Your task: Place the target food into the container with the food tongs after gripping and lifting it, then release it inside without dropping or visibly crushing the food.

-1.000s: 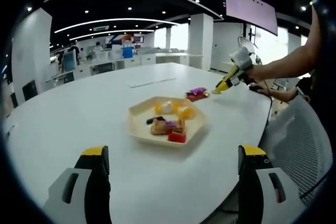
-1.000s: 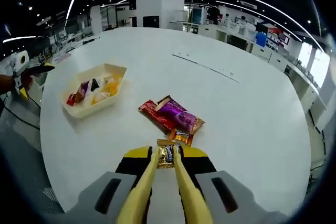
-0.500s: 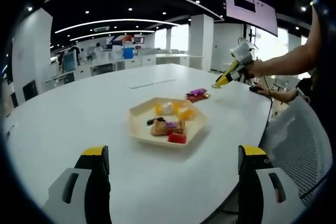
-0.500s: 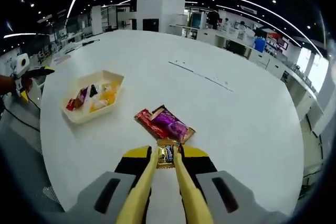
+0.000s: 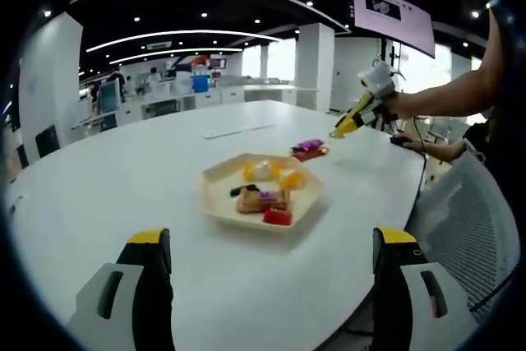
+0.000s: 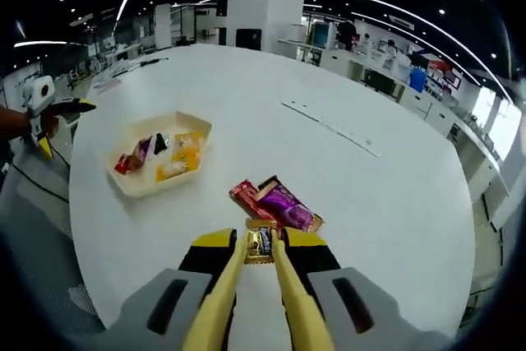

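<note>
Right gripper view shows my right tongs [image 6: 261, 244] pressed together on a small gold candy packet [image 6: 262, 240], held up above the white counter [image 6: 394, 203]. Just past the packet, a purple wrapper [image 6: 285, 205] and a red wrapper [image 6: 250, 198] lie side by side on the counter. The cream tray [image 6: 140, 190] sits well apart from them, to the left, with a few bright snacks inside. Left gripper view shows my left tongs [image 5: 267, 265] spread wide with nothing between them, low over the counter. The tray [image 5: 215, 207] sits in front of them. Past it I see the right tongs [image 5: 343, 127] up in the air, just beyond the purple wrapper [image 5: 310, 145].
</note>
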